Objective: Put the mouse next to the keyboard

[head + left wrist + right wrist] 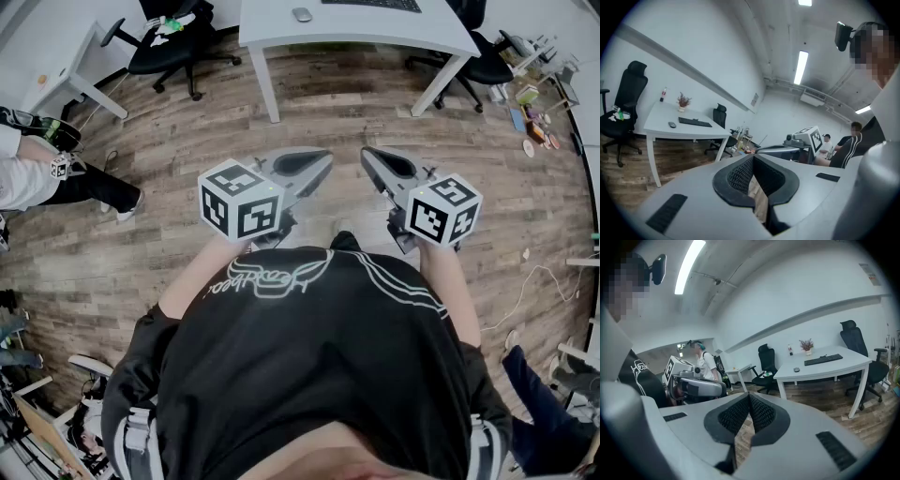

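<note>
The keyboard (370,4) is chopped off by the head view's top edge, same as the far side of the worktop (281,28). The mouse (302,14) is just a tiny grey blob there, and the floor clutter (530,108) off to the right is way too small to tell what any of it is.

Far off, small grey oval mouse (302,14) and flat black keyboard (373,4) on white rectangular desk (272,23); brown streaky wood-plank floor (319,103).

On desk (375,28), mouse (302,14) left of keyboard (372,4), chair (173,47) off desk's left end
</note>
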{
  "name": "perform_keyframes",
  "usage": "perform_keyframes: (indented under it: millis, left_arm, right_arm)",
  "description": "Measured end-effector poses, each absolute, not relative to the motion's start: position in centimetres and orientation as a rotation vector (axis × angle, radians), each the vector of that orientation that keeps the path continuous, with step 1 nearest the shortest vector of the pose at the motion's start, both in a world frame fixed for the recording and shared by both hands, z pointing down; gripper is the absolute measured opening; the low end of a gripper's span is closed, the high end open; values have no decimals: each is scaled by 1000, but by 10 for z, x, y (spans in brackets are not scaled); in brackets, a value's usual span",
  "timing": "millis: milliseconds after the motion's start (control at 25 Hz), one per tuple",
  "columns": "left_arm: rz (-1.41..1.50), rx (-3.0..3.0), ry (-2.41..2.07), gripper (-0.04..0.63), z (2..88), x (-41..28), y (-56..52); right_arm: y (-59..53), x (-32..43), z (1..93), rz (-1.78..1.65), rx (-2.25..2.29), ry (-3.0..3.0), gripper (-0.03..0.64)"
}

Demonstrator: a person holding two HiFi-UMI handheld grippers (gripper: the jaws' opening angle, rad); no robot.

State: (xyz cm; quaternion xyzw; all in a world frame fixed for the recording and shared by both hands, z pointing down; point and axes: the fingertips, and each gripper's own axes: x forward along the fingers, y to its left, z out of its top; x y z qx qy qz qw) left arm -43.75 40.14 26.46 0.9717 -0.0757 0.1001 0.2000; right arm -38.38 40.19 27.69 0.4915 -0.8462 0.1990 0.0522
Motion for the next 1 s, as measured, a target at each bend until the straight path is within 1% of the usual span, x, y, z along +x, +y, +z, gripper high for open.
perform_keyframes:
  millis: [240,480,800,1000]
  left_arm:
    - [271,2713,-200,6,269,-450,400]
    - [257,2716,-156,6,269,-442,399]
    - [288,2708,-165,6,278,-412,373]
    - [324,2694,-210,6,286,-380,331]
  right_arm:
    - [403,-399,282,602,1495,-2553,9]
    - [402,-392,282,616,1533,-2546,9]
    - [371,-363,292,626,1543,-2553,9]
    - [330,-323,310,720,1521,-2542,9]
